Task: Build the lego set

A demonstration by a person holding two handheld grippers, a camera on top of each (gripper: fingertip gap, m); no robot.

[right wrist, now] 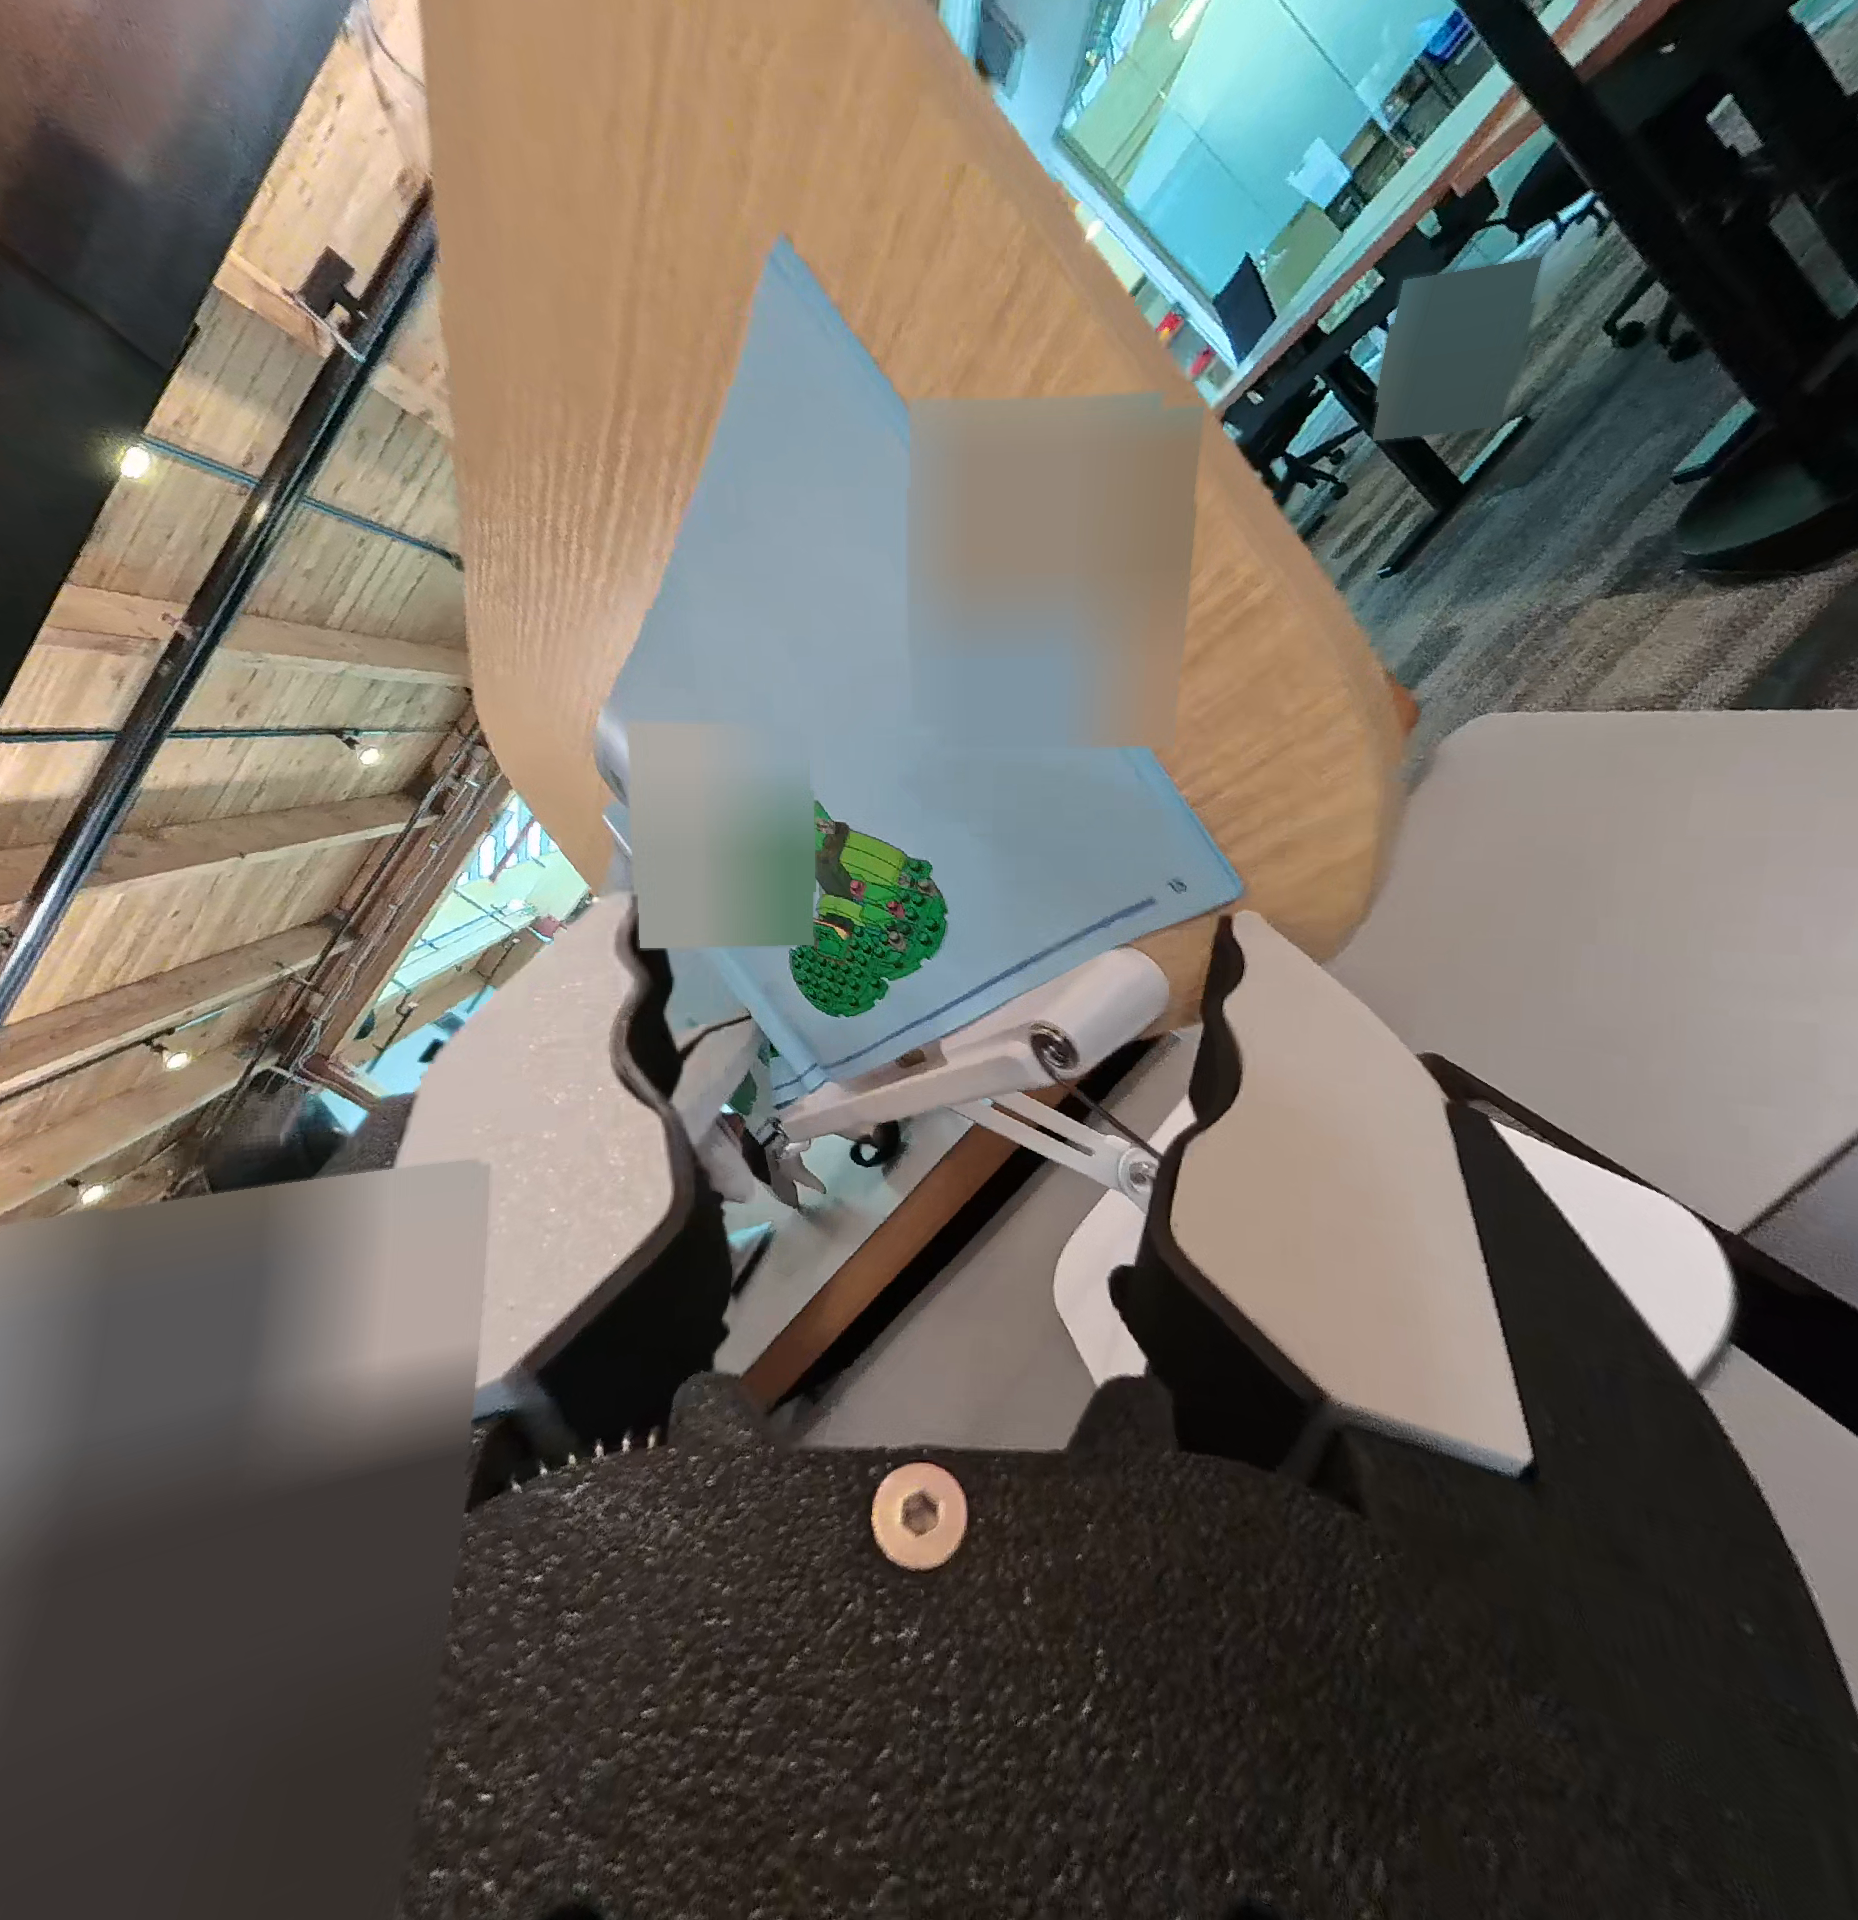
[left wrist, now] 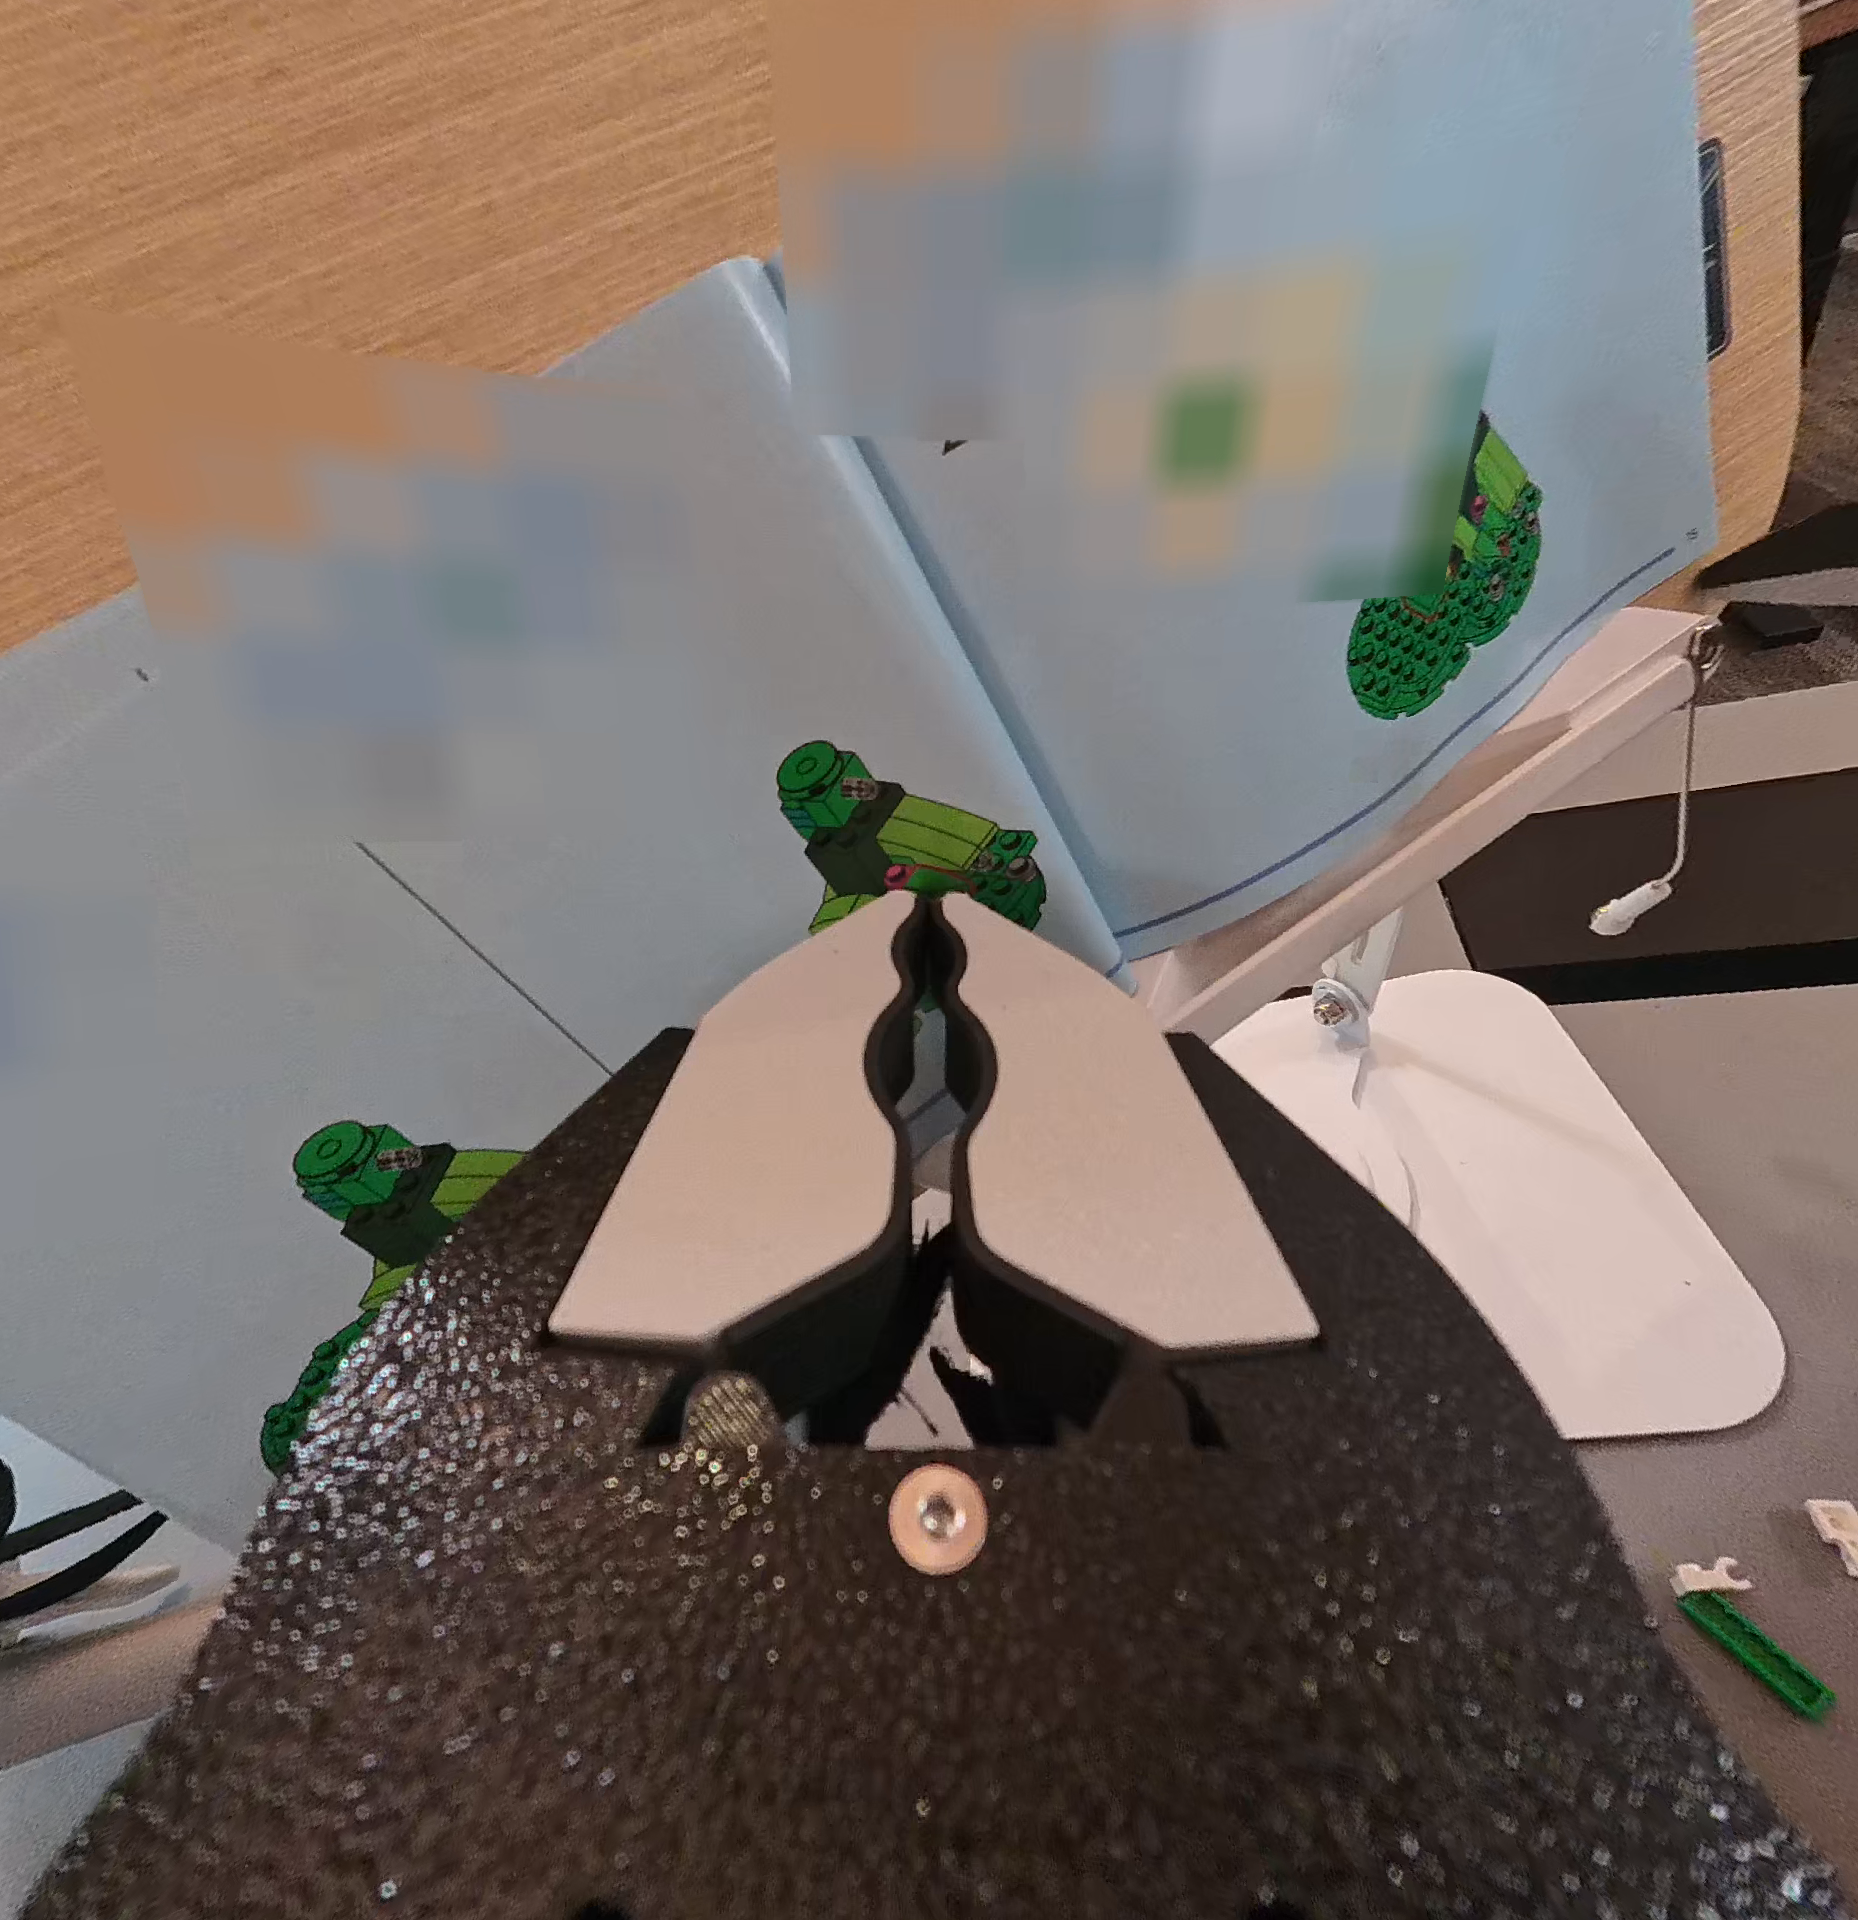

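A light blue instruction booklet (left wrist: 696,727) stands open on a white stand (left wrist: 1507,1195), with printed pictures of a green brick model. My left gripper (left wrist: 930,912) is shut, its tips right in front of the lower edge of the left page; nothing shows between them. My right gripper (right wrist: 930,935) is open and empty, farther back, pointing at the same booklet (right wrist: 1029,831) on its stand (right wrist: 966,1065). A long green plate (left wrist: 1756,1654) and two small white pieces (left wrist: 1710,1579) lie on the grey table at the lower right of the left wrist view.
A curved wooden panel (right wrist: 613,416) rises behind the booklet. The stand's white base plate (right wrist: 1096,1299) lies on the grey table (left wrist: 1735,1143). A white cord with a small end piece (left wrist: 1631,914) hangs from the stand. Desks and chairs (right wrist: 1320,343) stand far behind. The gap from one gripper's tips to the other's is roughly 20 cm.
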